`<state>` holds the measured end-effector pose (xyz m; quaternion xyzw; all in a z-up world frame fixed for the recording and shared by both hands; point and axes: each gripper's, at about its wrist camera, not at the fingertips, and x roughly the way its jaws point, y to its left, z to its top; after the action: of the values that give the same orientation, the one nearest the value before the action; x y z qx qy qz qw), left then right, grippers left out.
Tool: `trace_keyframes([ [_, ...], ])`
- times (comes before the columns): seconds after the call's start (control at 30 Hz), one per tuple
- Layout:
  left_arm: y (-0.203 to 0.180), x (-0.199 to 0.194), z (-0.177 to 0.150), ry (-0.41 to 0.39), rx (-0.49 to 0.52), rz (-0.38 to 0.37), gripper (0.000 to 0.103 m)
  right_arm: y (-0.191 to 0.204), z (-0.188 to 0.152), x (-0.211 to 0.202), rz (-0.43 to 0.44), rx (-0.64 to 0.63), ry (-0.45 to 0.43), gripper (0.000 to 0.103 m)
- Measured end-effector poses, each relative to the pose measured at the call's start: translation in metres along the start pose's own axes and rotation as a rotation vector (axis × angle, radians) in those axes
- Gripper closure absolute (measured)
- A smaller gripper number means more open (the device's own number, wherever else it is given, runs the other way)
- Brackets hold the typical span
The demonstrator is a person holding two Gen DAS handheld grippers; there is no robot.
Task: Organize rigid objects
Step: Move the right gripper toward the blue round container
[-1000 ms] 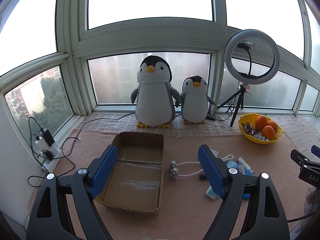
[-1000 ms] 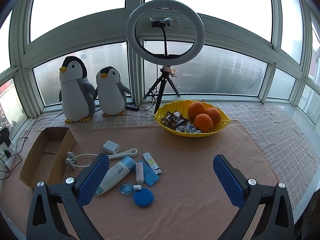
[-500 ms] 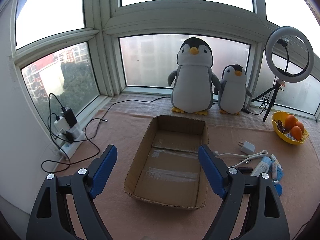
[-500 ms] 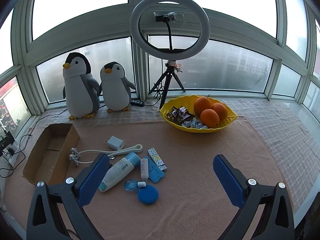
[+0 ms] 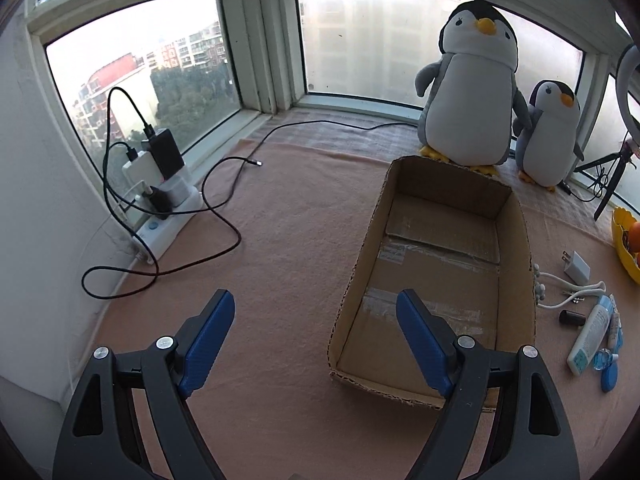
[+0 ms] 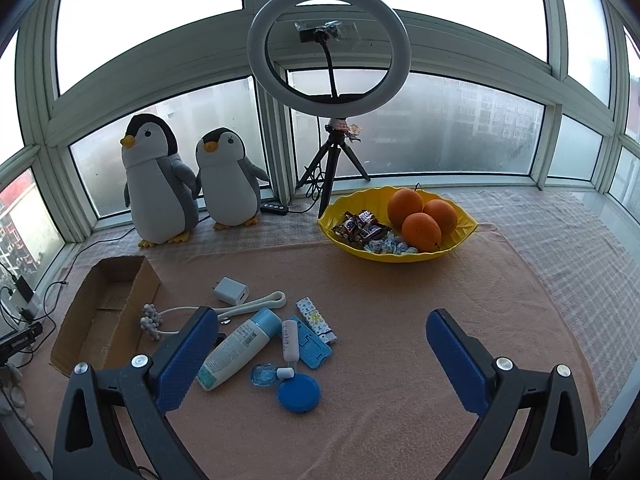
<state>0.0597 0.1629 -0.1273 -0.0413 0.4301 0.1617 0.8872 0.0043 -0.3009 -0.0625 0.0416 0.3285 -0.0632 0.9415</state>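
An empty brown cardboard box point(image 5: 516, 264) point(image 6: 132, 296) lies open on the peach cloth. My left gripper point(image 5: 316, 328) hangs open just left of the box's near corner, nothing between its blue pads. To the right of the box lie small items: a white charger plug point(image 6: 231, 290), a white massager with a beaded head point(image 6: 151, 319), a white and blue bottle point(image 6: 236, 349), a small white tube point(image 6: 289, 340), a blue card point(image 6: 313, 346), a patterned pack point(image 6: 316, 319), a blue round lid point(image 6: 299, 396). My right gripper point(image 6: 320, 344) is open above them, holding nothing.
Two plush penguins point(image 6: 160, 188) point(image 6: 228, 178) stand by the window. A ring light on a tripod point(image 6: 329, 44) stands behind a yellow bowl point(image 6: 460, 240) of oranges and sweets. A power strip with chargers and black cables point(image 5: 160, 208) sits at the far left.
The left gripper has swung left: the box slid to the right of its view and the power strip came in. The right gripper edged slightly closer to the small items.
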Motion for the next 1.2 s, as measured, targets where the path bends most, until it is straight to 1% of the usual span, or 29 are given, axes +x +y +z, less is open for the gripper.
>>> trace_keyframes([
  [0.13,0.001,0.016,-0.003,0.044,-0.001,-0.003,0.020,-0.001,0.000,0.006,-0.022,-0.006,0.026,0.000],
  [0.23,-0.002,0.024,-0.004,0.061,0.015,-0.001,0.020,-0.004,-0.001,0.010,-0.012,0.001,0.044,0.000],
  [0.27,-0.004,0.027,-0.005,0.065,0.023,0.003,0.020,-0.005,-0.002,0.010,-0.011,-0.003,0.043,0.000],
  [0.37,-0.006,0.038,-0.006,0.094,0.025,-0.005,0.020,-0.009,-0.003,0.007,-0.045,-0.006,0.007,0.000],
  [0.43,-0.006,0.044,-0.007,0.112,0.019,-0.016,0.020,-0.014,-0.003,0.007,-0.042,0.006,0.000,0.000],
  [0.57,-0.008,0.051,-0.010,0.122,0.026,-0.008,0.021,-0.025,-0.003,0.014,-0.051,0.039,0.022,0.000],
  [0.6,-0.009,0.053,-0.011,0.125,0.028,-0.006,0.023,-0.028,-0.004,0.016,-0.046,0.050,0.029,0.000],
  [0.7,-0.009,0.057,-0.012,0.133,0.029,0.000,0.024,-0.032,-0.007,0.022,-0.027,0.067,0.059,0.000],
  [0.77,-0.009,0.060,-0.012,0.141,0.029,0.000,0.029,-0.032,-0.009,0.025,-0.036,0.058,0.074,0.000],
  [0.87,-0.009,0.064,-0.014,0.148,0.032,0.000,0.030,-0.028,-0.013,0.032,-0.019,0.036,0.104,0.000],
  [0.9,-0.009,0.065,-0.014,0.149,0.033,-0.001,0.032,-0.026,-0.014,0.035,-0.015,0.028,0.114,0.000],
  [0.93,-0.009,0.066,-0.015,0.152,0.035,-0.002,0.038,-0.024,-0.014,0.037,-0.008,0.023,0.125,0.000],
  [1.07,-0.009,0.071,-0.018,0.172,0.030,-0.008,0.043,-0.021,-0.014,0.044,0.027,0.031,0.149,0.000],
  [1.1,-0.010,0.072,-0.019,0.176,0.032,-0.007,0.047,-0.021,-0.014,0.046,0.034,0.034,0.153,0.000],
  [1.2,-0.011,0.075,-0.021,0.185,0.036,-0.010,0.050,-0.014,-0.013,0.050,0.048,0.023,0.160,0.000],
])
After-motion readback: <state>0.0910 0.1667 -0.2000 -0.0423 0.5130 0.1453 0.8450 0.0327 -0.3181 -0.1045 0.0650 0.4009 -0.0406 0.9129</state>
